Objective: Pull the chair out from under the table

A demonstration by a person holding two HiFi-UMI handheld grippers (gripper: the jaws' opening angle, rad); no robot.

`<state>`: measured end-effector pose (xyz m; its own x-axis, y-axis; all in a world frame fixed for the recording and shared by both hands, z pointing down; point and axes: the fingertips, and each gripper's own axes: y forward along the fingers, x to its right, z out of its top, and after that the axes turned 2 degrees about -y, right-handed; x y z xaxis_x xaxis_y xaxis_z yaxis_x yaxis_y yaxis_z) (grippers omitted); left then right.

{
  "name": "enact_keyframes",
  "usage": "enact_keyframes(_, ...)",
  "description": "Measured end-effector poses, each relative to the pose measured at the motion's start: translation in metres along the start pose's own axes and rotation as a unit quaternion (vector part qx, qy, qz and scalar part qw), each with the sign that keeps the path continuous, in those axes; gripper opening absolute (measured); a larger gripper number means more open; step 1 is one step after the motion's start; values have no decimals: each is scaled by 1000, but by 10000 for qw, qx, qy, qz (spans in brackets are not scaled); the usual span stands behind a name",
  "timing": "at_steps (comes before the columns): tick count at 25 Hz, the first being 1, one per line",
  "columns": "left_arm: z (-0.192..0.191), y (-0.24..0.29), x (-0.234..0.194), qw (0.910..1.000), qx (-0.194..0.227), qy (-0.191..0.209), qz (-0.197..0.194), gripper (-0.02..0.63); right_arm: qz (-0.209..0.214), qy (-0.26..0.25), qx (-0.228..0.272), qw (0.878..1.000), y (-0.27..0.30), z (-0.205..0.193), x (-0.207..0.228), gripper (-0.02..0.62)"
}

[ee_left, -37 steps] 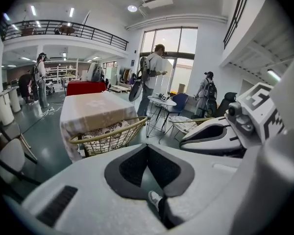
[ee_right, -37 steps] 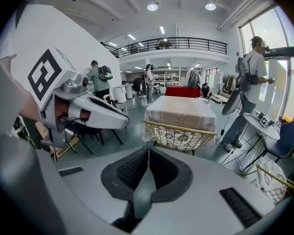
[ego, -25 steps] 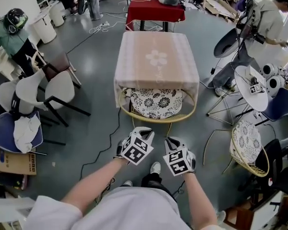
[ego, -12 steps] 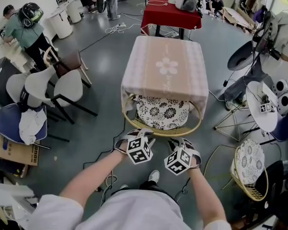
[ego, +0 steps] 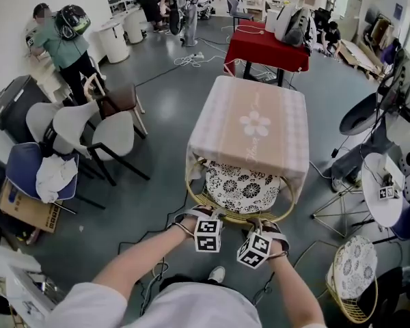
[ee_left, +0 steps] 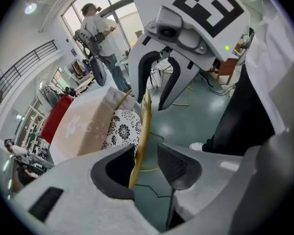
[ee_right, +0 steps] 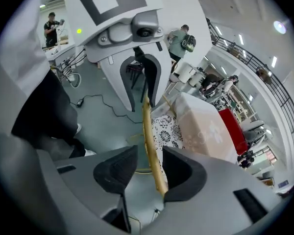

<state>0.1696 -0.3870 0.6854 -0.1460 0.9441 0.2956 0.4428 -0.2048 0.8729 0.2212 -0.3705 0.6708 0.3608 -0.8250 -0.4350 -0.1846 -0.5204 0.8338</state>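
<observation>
A chair with a yellow rattan rim [ego: 234, 217] and a black-and-white flowered cushion [ego: 242, 186] is tucked under a table with a pink cloth [ego: 249, 125]. My left gripper [ego: 203, 217] and right gripper [ego: 260, 227] sit side by side at the near part of the rim. In the left gripper view the rim [ee_left: 143, 124] runs between my left gripper's [ee_left: 146, 165] jaws, with a gap at one pad. The right gripper view shows the rim [ee_right: 149, 131] between my right gripper's [ee_right: 149, 173] jaws, lying against one pad. Both pairs of jaws have just been opening and stand open.
Grey and brown chairs [ego: 102, 132] and a blue chair with a cloth [ego: 41, 176] stand to the left, with a cardboard box [ego: 27, 214] near them. A second rattan chair [ego: 352, 289] and a white round table [ego: 386, 197] are at the right. Cables [ego: 157, 231] cross the floor.
Both grippers have moved forward and down to the chair's rim and rolled. Their jaws went from shut to open, with the rim now between them.
</observation>
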Motion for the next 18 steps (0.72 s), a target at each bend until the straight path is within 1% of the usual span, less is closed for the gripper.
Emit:
enact_keyframes(4, 1, 12, 0, 9999, -78, 68, -74, 137, 156, -375, -177, 9990, 19, -7, -1, 120)
enact_keyframes(8, -2, 22, -4, 9995, -226, 206, -112, 137, 377, -537, -213, 9976, 33, -10, -4, 118)
enact_keyframes(11, -7, 29, -5, 9985, -382, 361, -167, 136, 396, -678, -237, 9966, 40, -13, -4, 85)
enact_keyframes(12, -8, 30, -6, 9983, -397, 390, -152, 133, 391, -691, -219, 9966, 40, -12, -2, 53)
enact_keyframes(14, -8, 31, -9, 9983, -402, 395, -132, 80, 433, -705, -187, 9964, 38, -8, 0, 48)
enact_keyframes(18, -8, 32, -9, 9981, -478, 353, -188, 77, 466, -841, -267, 9950, 38, -8, -1, 37)
